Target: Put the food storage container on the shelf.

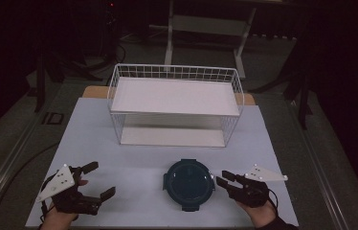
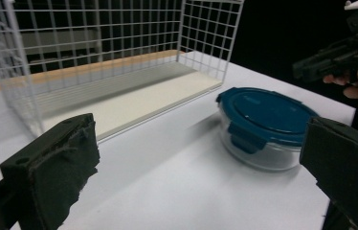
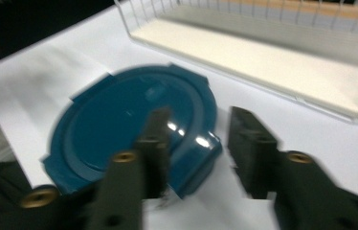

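Right gripper (image 1: 221,177) closes in on lidded glass container (image 1: 189,184)

Jaws parted astride a lid latch, empty; left gripper (image 1: 101,180) open and idle. Container sits front-centre on the counter (image 1: 134,153), before the wire rack (image 1: 174,103); a latch-only grip could slip.

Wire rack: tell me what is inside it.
The wire rack holds two white shelf boards, upper and lower, both bare where visible. The upper board hides the back of the lower one.

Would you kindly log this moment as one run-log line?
left gripper: open, idle | right gripper: open beside container | lid: on | wire rack: behind
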Tool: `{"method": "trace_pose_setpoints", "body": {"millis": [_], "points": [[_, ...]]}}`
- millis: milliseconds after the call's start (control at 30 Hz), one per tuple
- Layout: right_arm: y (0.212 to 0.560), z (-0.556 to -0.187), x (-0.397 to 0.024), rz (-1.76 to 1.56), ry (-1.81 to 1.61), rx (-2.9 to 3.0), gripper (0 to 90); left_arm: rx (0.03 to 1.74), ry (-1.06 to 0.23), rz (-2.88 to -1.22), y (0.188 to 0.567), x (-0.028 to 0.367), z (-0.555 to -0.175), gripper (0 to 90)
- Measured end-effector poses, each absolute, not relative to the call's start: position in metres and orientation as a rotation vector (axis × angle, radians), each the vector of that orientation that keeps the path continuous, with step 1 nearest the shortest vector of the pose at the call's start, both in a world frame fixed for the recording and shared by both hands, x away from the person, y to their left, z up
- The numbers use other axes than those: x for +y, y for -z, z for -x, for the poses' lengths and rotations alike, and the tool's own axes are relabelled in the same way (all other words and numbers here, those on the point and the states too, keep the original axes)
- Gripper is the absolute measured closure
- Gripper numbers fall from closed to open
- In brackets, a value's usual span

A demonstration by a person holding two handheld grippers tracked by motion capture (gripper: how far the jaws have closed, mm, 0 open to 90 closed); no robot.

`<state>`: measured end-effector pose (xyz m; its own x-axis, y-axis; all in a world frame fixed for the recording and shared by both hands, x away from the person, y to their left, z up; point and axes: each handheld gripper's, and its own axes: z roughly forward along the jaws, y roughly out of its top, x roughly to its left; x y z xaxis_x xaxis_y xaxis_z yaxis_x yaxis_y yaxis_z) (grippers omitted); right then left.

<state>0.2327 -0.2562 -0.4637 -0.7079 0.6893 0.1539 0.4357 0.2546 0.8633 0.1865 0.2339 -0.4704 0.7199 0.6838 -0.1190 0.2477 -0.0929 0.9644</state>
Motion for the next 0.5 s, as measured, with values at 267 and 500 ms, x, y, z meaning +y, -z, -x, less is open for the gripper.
{"method": "trace_pose_setpoints", "body": {"millis": [267,500], "points": [[0.446,-0.226,-0.247,-0.921,-1.564,2.292,13.6,0.728,-0.419,-1.721,0.458,0.211,-0.186,0.0],[0.436,-0.222,-0.244,-0.873,-1.52,2.207,12.6,0.774,-0.381,-1.777,0.45,0.197,-0.192,0.0]]}}
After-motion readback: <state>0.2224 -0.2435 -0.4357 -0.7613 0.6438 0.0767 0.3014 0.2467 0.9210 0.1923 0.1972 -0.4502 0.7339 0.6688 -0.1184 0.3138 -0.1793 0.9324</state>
